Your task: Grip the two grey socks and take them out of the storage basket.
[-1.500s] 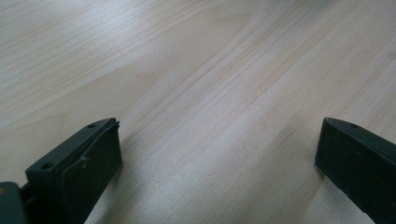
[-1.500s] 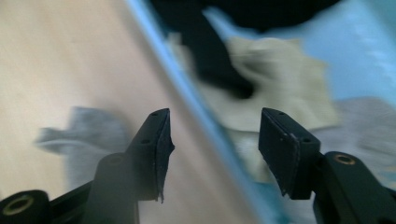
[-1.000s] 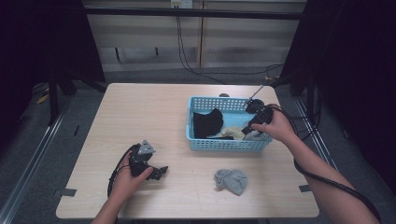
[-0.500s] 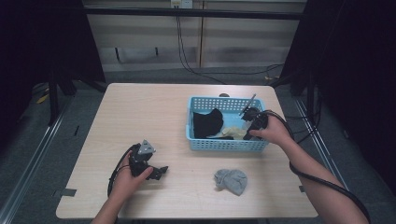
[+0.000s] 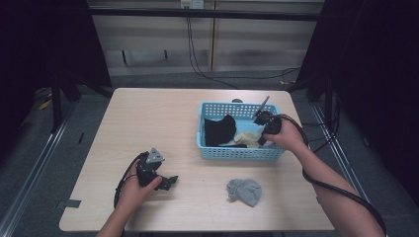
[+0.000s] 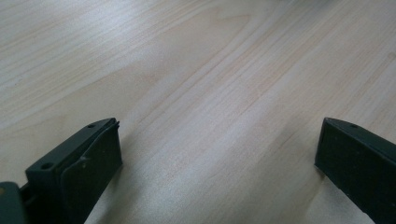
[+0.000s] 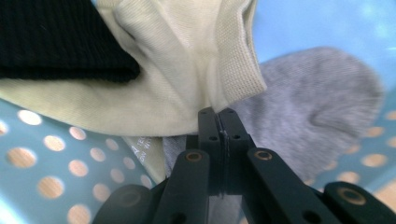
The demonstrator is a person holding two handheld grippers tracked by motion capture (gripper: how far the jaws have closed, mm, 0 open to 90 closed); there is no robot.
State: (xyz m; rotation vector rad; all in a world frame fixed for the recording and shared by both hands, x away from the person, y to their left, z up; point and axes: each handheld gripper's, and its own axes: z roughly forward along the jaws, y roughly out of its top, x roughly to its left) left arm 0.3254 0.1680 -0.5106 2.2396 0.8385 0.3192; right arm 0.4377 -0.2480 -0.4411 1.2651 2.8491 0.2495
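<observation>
Moved down into the basket (image 5: 237, 153) since a second ago, the right gripper (image 7: 218, 116) sits by its right wall, jaws pressed together at the cream sock's (image 7: 187, 70) edge, nothing visibly between them. Left gripper (image 5: 157, 178), jaws apart, rests on bare table (image 6: 196, 93) left of the basket; a grey sock (image 5: 244, 190) lies in front.

light wooden table (image 5: 148, 123), grey floor (image 5: 29, 163), pale panelled wall (image 5: 237, 44)
</observation>
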